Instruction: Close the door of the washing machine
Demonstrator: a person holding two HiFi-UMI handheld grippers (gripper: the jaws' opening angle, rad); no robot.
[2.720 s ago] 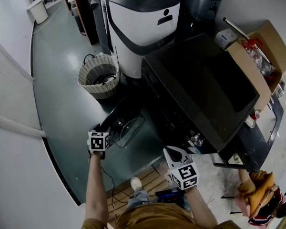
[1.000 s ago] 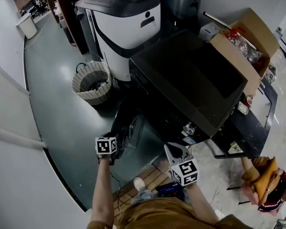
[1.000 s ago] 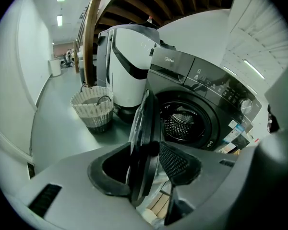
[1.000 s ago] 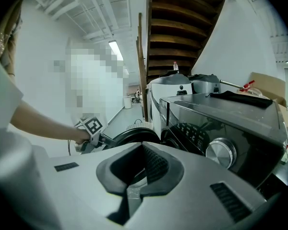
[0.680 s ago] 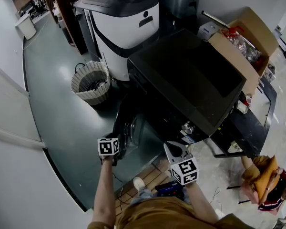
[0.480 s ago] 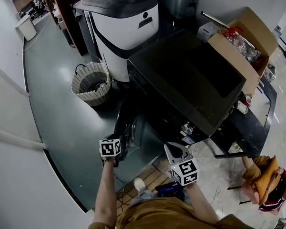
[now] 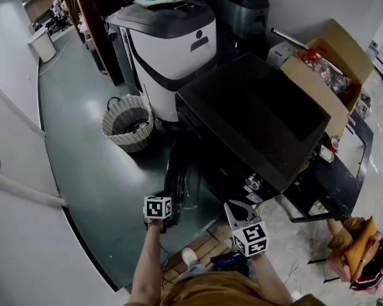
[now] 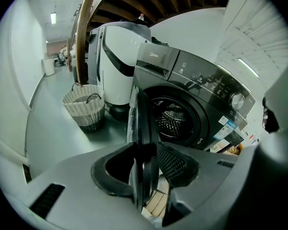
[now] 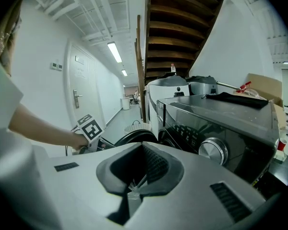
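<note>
Front of the washing machine [image 7: 255, 116], door [image 7: 177, 171] ajar and edge-on — left gripper [image 8: 145, 152], jaws just closing, pinches its rim to swing it shut; right gripper [image 7: 236, 209], closed and empty, hangs clear alongside.

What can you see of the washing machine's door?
The door is round, with a dark rim and a clear bulging window. It hangs open, roughly square to the front of the machine, hinged left of the opening where the drum shows. The left tongs have just been closing; the door's free edge sits between them, and both pads seem to press on it.
</note>
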